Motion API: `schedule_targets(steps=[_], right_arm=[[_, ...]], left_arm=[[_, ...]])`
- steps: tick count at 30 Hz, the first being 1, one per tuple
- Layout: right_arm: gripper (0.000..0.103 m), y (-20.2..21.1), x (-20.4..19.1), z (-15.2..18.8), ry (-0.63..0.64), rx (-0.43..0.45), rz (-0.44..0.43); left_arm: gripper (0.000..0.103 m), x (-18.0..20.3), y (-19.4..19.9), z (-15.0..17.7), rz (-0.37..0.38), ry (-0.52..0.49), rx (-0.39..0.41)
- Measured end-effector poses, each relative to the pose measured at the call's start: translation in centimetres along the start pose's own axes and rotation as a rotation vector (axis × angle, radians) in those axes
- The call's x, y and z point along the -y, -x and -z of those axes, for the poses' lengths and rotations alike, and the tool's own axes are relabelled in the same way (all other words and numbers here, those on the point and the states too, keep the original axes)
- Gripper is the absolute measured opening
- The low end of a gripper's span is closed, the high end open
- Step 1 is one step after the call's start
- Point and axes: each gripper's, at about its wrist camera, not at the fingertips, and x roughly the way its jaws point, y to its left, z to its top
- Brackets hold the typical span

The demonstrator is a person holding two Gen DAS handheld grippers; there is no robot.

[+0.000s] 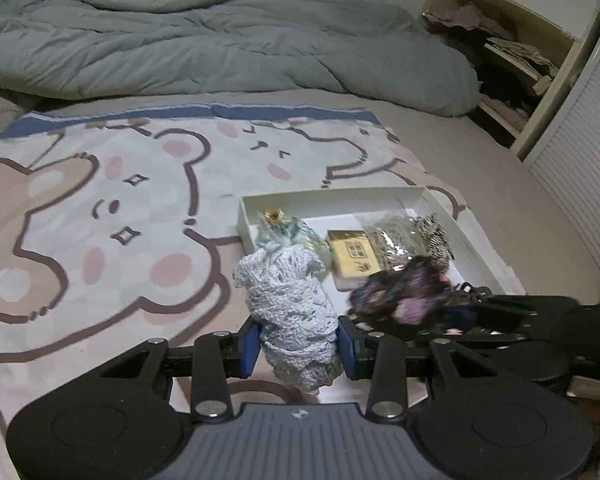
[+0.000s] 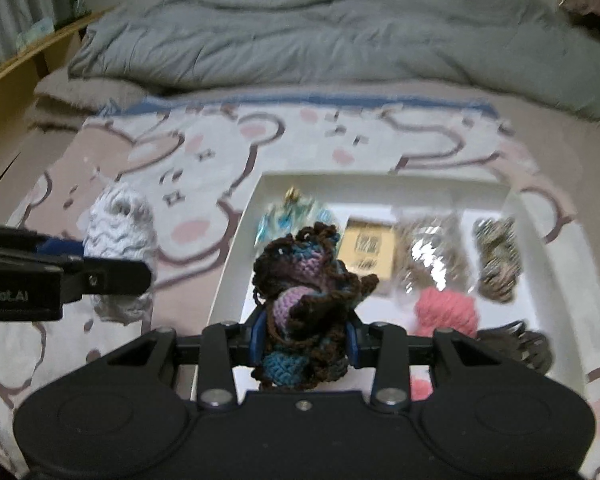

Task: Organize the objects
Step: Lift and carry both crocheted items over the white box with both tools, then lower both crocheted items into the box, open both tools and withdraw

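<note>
A grey duvet (image 1: 220, 40) is lying along the bed's far edge, behind the bear blanket (image 1: 100, 200) carrying the white tray (image 2: 236, 248). The left gripper (image 1: 298, 346) is clamping a white crocheted piece (image 1: 288, 300) beside the tray's left edge; the right gripper (image 2: 306, 344) is clamping a dark crocheted piece (image 2: 308, 280) over the tray's near edge.

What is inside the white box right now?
In the white box: a teal packet, tan card, clear bag, striped scrunchie, pink yarn piece. The held multicolour crochet piece covers the near-left floor.
</note>
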Motion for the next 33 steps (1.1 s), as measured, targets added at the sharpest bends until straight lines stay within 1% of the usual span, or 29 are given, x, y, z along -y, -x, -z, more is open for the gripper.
schedule_targets(steps=[1,5,10,15,18,20,22,23,24,25,33], right_arm=[[0.039,-0.4,0.2,0.0,-0.008,-0.015,-0.010],[0.039,-1.8,0.8,0.4,-0.019,-0.066,-0.005],[0.039,-2.9,1.7,1.1,0.005,-0.126,0.015],[0.039,-3.1,3.2,1.7,0.001,-0.151,0.077],[0.039,-3.0,4.0,2.0,-0.011,-0.153,0.082],[0.040,-2.9,4.2,2.1,-0.010,-0.149,0.073],[0.045,-2.7,4.3,2.2,-0.016,-0.153,0.061],[0.047,-2.6,4.2,2.2,-0.017,-0.154,0.057],[0.051,-2.5,4.2,2.1,-0.018,-0.155,0.053],[0.053,-2.4,4.2,2.1,-0.019,-0.156,0.053],[0.055,-1.2,4.5,1.6,-0.059,-0.109,0.050]], left_arm=[[0.041,0.1,-0.2,0.1,0.011,0.005,-0.007],[0.041,0.7,-1.4,0.3,0.054,0.011,-0.037],[0.041,2.1,-2.9,0.6,0.097,-0.007,-0.065],[0.041,2.7,-4.5,1.0,0.131,0.016,-0.105],[0.042,2.9,-5.3,1.2,0.119,-0.001,-0.121],[0.048,2.9,-5.6,1.3,0.118,-0.003,-0.127],[0.063,2.9,-5.8,1.3,0.113,-0.009,-0.135],[0.065,3.0,-5.9,1.3,0.104,-0.018,-0.133],[0.067,3.0,-5.9,1.3,0.096,-0.028,-0.130],[0.067,3.0,-5.9,1.3,0.092,-0.035,-0.130],[0.067,2.5,-5.7,1.3,0.070,-0.027,-0.138]])
